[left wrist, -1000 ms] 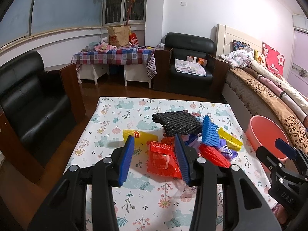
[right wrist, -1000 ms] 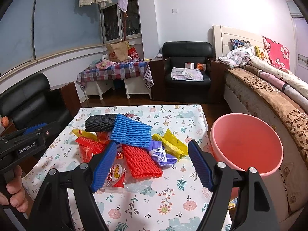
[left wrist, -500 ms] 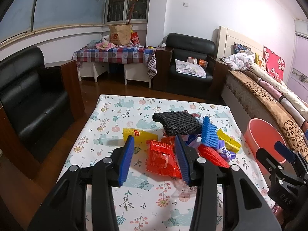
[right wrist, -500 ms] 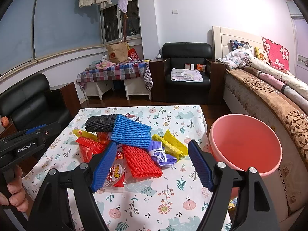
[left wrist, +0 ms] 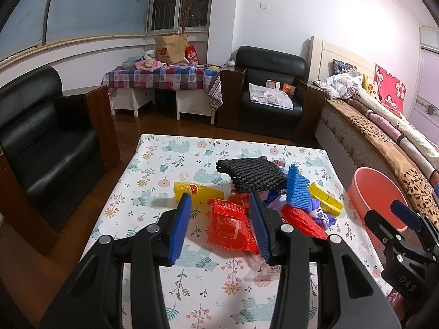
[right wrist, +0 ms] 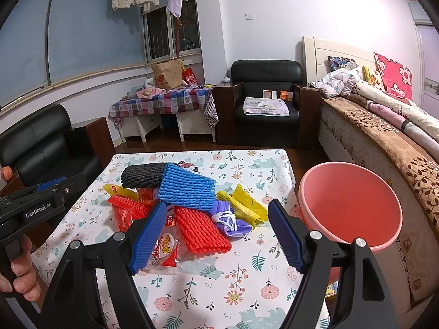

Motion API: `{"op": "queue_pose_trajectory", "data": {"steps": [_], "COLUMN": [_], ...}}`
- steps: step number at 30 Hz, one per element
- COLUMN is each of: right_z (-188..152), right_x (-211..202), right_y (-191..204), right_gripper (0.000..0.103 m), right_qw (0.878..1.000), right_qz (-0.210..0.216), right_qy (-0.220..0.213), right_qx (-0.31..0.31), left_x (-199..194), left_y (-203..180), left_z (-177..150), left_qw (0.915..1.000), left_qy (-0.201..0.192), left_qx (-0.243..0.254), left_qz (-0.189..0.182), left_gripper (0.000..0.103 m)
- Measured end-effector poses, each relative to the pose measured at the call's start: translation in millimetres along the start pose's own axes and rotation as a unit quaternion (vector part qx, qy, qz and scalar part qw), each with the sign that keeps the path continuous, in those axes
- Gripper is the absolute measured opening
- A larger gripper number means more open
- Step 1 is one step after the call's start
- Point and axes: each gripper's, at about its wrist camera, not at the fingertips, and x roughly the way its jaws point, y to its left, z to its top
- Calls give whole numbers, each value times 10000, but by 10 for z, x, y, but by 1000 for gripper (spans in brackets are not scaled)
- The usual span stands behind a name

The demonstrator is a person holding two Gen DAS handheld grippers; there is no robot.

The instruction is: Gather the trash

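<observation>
Though beside the pink basin point(right wrist: 349, 205), trash pile point(right wrist: 192, 205) uncollected

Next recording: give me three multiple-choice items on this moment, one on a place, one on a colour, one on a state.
1. Where is the pink basin?
A. Beside the table's right edge
B. On the sofa
C. Amid the trash

2. What colour is the foam net farthest back in the pile?
A. White
B. Black
C. Green

3. How are both grippers?
A. Shut on trash
B. One open, one shut
C. Open, empty

Answers: 1 A, it sits off the tablecloth; 2 B, black mesh behind the blue net; 3 C, left gripper and right gripper gape with nothing between.
</observation>
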Motion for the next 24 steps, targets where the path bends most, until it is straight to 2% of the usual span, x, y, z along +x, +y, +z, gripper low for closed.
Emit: {"op": "queue_pose_trajectory", "data": {"steps": [24], "right_z": [-44], "right_x": [2], "right_y": [-14], "right_gripper": [76], "right_qw": [10000], "right_qz": [-14], "right_qy": [45], "right_qx": [15], "left_x": [91], "left_y": [37], "left_z": [-43], "left_qw": [9997], "left_qy": [171], "left_qx": [-85], "left_qz": [-162], "left_gripper": [44]}}
